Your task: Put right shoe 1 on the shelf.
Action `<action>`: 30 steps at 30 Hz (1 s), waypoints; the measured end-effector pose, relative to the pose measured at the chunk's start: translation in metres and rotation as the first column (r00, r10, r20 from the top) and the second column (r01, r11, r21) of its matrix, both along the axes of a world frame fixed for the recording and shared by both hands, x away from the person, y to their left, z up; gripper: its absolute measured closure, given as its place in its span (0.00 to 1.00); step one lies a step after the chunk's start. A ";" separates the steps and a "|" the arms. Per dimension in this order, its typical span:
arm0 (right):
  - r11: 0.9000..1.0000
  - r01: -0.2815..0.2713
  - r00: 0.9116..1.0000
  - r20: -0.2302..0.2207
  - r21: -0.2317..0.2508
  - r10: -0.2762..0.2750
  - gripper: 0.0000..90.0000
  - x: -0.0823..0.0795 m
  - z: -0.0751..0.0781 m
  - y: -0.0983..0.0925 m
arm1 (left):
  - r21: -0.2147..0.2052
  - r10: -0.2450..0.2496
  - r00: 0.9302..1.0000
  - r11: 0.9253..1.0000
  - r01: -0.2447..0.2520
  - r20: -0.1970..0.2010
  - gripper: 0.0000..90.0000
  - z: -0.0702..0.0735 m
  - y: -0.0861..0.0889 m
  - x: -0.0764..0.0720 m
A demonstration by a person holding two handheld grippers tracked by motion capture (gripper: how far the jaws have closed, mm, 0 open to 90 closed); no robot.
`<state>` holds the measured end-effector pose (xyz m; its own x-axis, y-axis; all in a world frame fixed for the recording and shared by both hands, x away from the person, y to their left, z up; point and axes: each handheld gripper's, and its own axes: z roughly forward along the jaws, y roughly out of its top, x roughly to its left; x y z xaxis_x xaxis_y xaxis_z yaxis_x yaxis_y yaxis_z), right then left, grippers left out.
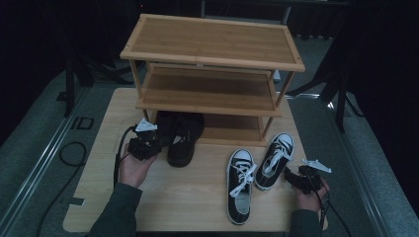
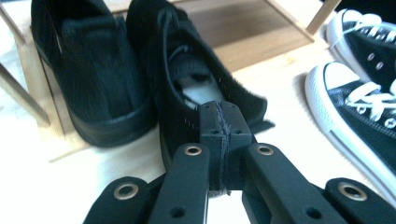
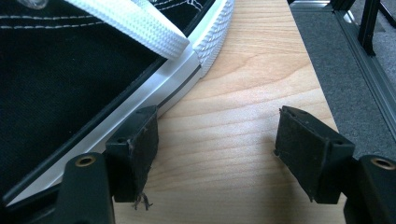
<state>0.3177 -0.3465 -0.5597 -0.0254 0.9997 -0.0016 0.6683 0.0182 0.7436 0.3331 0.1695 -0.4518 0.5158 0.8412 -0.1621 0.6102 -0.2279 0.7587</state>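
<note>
The left gripper (image 2: 223, 135) has its jaws pinched together on the heel collar of the plain black suede shoe (image 2: 196, 84), which lies on the pale wooden table (image 1: 197, 202) with its toe just under the three-tier bamboo shoe rack (image 1: 212, 59). So thin a bite on soft fabric could slip, or the shoe could swing and catch its twin black shoe (image 2: 88, 79) beside it on the bottom shelf. The right gripper (image 3: 219, 154) rests wide open, one pad against the white rubber sole of a black-and-white canvas sneaker (image 3: 93, 70), which a stray nudge could shift.

Two all-black shoes (image 1: 182, 136), centre-left of the high view; two black sneakers (image 1: 257, 170) at lower right, with white toe caps, white laces and white sole edging. Light wood-grain table (image 1: 192, 202); honey-brown slatted rack (image 1: 212, 59). Grippers' jaws black.
</note>
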 end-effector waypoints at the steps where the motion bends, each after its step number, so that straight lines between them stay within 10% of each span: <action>1: 1.000 0.000 1.000 0.000 -0.001 0.000 0.33 0.000 0.000 0.000 | 0.001 -0.001 1.000 1.000 0.001 -0.003 0.99 -0.002 0.000 -0.001; 19: 1.000 0.000 1.000 0.000 -0.002 0.000 0.33 0.000 0.000 0.000 | 0.057 -0.042 0.992 0.997 0.049 -0.115 0.98 -0.054 -0.018 -0.015; 30: 1.000 0.000 1.000 0.000 -0.002 0.000 0.33 0.000 0.000 0.000 | 0.164 -0.083 0.986 0.981 0.106 -0.144 0.98 -0.071 -0.043 -0.011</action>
<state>0.3177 -0.3465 -0.5597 -0.0258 0.9997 -0.0032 0.6680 0.0196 0.7439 0.3217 0.1264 -0.5226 0.5773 0.8111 -0.0946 0.6743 -0.4082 0.6154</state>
